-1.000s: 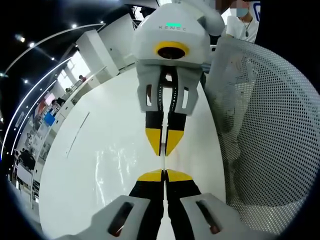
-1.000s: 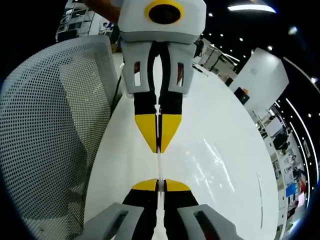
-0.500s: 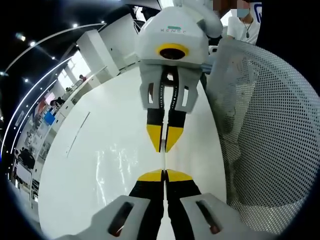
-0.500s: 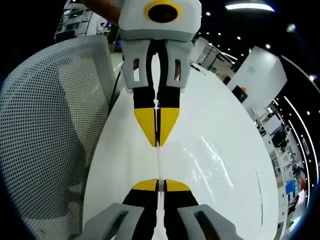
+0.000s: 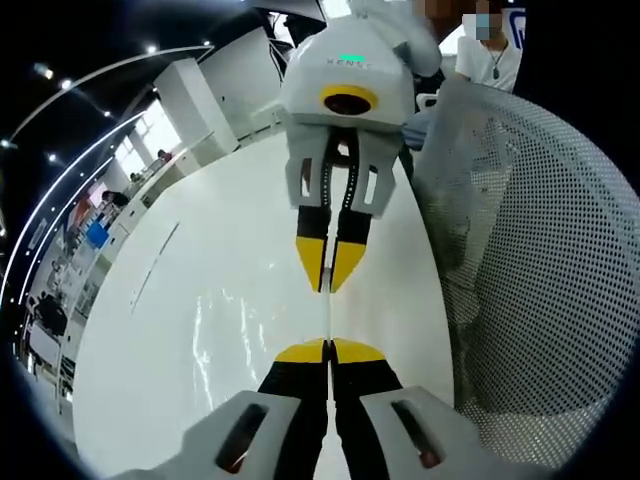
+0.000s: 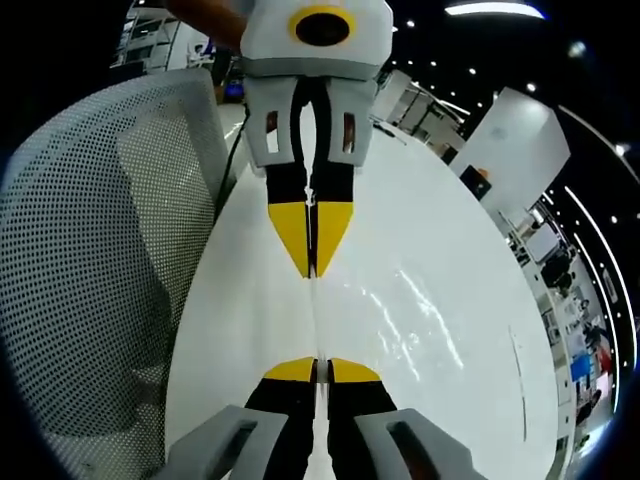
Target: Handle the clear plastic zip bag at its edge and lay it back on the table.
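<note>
Both grippers were clenched on the clear zip bag (image 5: 328,318) edge, left gripper (image 5: 328,350) bottom centre, right gripper (image 5: 329,272) facing it mid-frame, bag stretched edge-on above the table (image 5: 200,330); laying down remained.

The left gripper (image 5: 328,352) has bright yellow tips on black jaws that widen into pale grey housing. The right gripper (image 6: 316,370) wears the same scheme: yellow tips, black jaws, grey shell; in the left gripper view its white-grey body carries a yellow ring around a black centre and a small green light above. The zip bag (image 5: 328,318) is clear, reading as a thin pale line between the yellow tips. The worktop (image 5: 200,320) is glossy white with bright streaks of reflected light. The chair (image 5: 545,270) back is white mesh, dotted all over with small dark holes in a regular grid.
</note>
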A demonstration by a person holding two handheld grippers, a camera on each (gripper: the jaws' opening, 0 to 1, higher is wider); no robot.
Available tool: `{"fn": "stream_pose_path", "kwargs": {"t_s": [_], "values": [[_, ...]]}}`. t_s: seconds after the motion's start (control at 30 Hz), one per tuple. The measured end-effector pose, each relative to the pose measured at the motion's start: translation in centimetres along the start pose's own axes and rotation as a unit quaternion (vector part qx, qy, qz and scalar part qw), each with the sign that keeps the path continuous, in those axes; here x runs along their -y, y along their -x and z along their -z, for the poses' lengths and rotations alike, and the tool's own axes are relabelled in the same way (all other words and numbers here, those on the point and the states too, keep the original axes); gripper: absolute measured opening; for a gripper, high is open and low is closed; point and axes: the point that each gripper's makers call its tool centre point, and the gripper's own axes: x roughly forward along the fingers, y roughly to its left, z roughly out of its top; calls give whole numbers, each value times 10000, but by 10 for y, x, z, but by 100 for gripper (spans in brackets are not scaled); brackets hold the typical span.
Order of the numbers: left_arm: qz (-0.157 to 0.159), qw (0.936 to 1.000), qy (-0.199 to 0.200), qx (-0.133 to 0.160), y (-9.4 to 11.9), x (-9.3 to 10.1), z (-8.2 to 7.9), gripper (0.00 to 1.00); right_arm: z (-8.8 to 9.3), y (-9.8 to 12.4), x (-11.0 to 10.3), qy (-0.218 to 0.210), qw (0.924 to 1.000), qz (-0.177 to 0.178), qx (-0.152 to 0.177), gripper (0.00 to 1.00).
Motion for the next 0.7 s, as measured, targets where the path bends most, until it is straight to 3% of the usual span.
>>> {"fn": "stream_pose_path", "kwargs": {"t_s": [0.7], "values": [[-23, 9999, 130, -12, 4, -4, 7, 0, 15, 7, 3, -134, 9998, 116, -101, 0]]}}
